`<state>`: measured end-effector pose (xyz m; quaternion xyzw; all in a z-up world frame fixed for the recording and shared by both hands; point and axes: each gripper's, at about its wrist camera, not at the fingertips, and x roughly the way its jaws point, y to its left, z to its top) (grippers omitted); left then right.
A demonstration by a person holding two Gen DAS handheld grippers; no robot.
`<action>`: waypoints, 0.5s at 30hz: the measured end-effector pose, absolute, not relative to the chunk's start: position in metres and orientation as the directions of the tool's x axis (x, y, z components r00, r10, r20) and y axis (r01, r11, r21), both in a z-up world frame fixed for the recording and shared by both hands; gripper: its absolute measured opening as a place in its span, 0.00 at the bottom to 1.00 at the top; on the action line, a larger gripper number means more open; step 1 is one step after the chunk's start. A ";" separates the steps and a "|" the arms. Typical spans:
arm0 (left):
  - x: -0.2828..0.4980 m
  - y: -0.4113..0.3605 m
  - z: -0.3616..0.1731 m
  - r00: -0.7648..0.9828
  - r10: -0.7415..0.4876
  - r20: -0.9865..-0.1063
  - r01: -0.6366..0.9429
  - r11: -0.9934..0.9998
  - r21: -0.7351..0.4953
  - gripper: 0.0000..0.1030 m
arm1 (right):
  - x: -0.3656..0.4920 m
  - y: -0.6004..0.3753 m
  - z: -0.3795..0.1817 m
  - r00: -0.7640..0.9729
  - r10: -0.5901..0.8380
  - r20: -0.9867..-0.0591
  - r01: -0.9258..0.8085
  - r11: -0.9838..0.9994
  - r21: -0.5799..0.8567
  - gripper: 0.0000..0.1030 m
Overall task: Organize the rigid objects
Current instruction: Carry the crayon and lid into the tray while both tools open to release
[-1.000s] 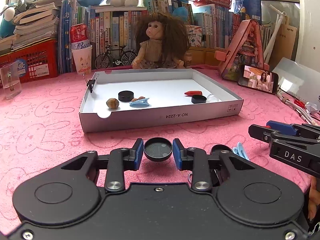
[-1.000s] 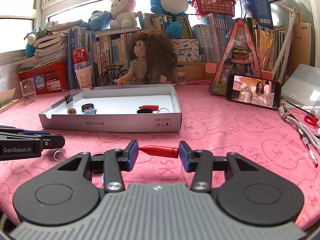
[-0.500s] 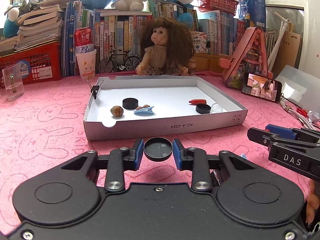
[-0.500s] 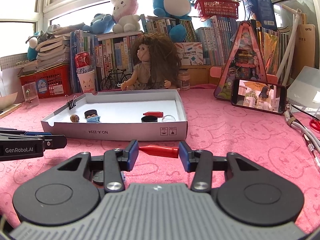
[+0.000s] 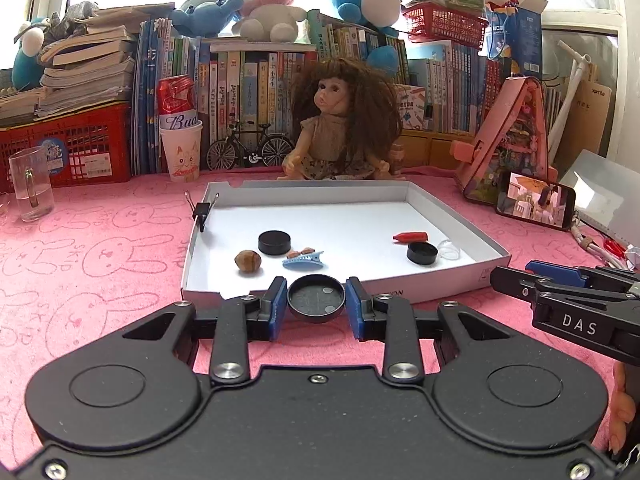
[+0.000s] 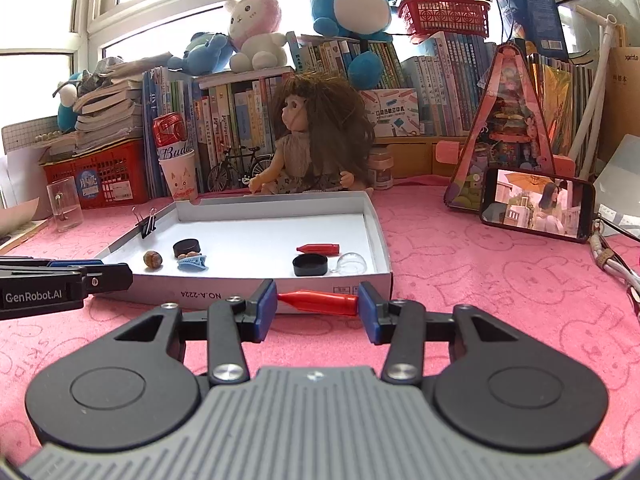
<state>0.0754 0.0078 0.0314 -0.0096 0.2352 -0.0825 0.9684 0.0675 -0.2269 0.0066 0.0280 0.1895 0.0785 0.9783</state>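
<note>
Two loads in hand. Left gripper (image 5: pixel 316 304) fingers nearly closed, clamped on round black cap (image 5: pixel 316 298), open face toward camera. Right gripper (image 6: pixel 318 306) fingers partly open, pinching red pen cap (image 6: pixel 318 303) end to end, long axis crosswise between pads. White box (image 6: pixel 384 240) straight ahead on pink tabletop (image 6: pixel 480 280), near wall just beyond both fingertips. Probably forward over wall, then release.
</note>
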 end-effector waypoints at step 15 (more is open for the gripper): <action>0.191 0.028 0.047 0.877 -0.100 -0.471 0.060 0.993 -0.099 0.29 | 0.179 -0.237 0.025 0.880 0.222 -0.421 -0.131 0.963 0.236 0.48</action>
